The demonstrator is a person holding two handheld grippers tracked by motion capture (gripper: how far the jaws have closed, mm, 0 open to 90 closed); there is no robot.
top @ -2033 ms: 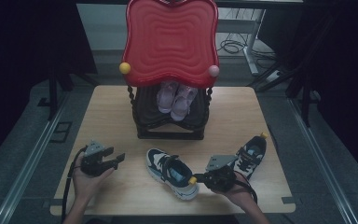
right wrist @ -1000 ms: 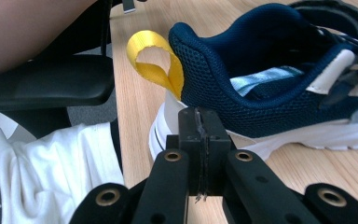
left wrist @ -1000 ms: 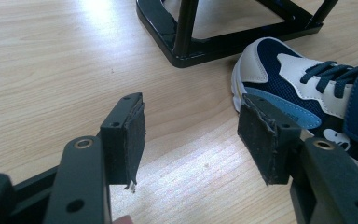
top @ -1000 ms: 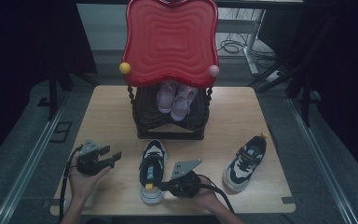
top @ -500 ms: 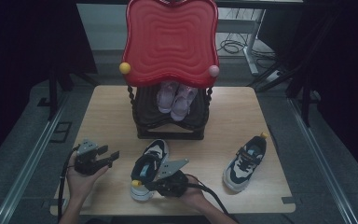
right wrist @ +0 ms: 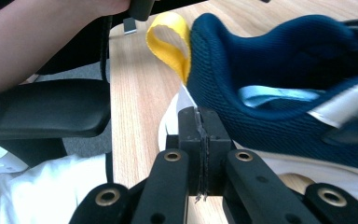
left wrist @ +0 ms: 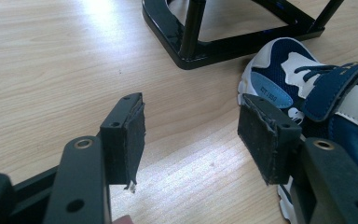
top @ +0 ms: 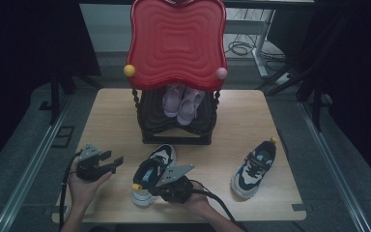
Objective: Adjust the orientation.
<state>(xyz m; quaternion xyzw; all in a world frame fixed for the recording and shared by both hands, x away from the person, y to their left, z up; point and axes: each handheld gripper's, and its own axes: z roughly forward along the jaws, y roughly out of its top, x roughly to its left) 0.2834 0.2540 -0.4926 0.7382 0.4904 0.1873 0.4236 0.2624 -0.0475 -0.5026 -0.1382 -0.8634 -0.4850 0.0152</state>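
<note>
Left gripper point(top: 117, 161): I have it low at the left of the worktop point(top: 111, 116), held in my left hand point(top: 84, 186) and aimed toward the middle. In the left gripper view its fingers point(left wrist: 128, 135) stand wide apart with bare wood between them; they grip nothing.

Near shoe point(top: 152, 174): the navy and white sneaker lies just right of the left gripper, in front of the black stand. Its toe points toward the stand and its heel, with a yellow pull loop point(top: 135, 186), points toward me. In the left gripper view its toe point(left wrist: 279, 79) sits just beyond the right-hand finger; I cannot tell whether they touch.

Right gripper point(top: 162, 189): I hold it in my right hand point(top: 198, 203) at the shoe's heel side. In the right gripper view the fingers point(right wrist: 199, 140) are pressed flat together with nothing between them, their tips against the shoe's white sole below the yellow loop point(right wrist: 170, 39).

Black stand point(top: 176, 128): at the middle back of the worktop, under a red wavy panel point(top: 176, 43), with a pair of pink shoes point(top: 183, 102) on it.

Far shoe point(top: 253, 168): the matching sneaker lies at the right of the worktop, well apart from both grippers, heel away from me.
</note>
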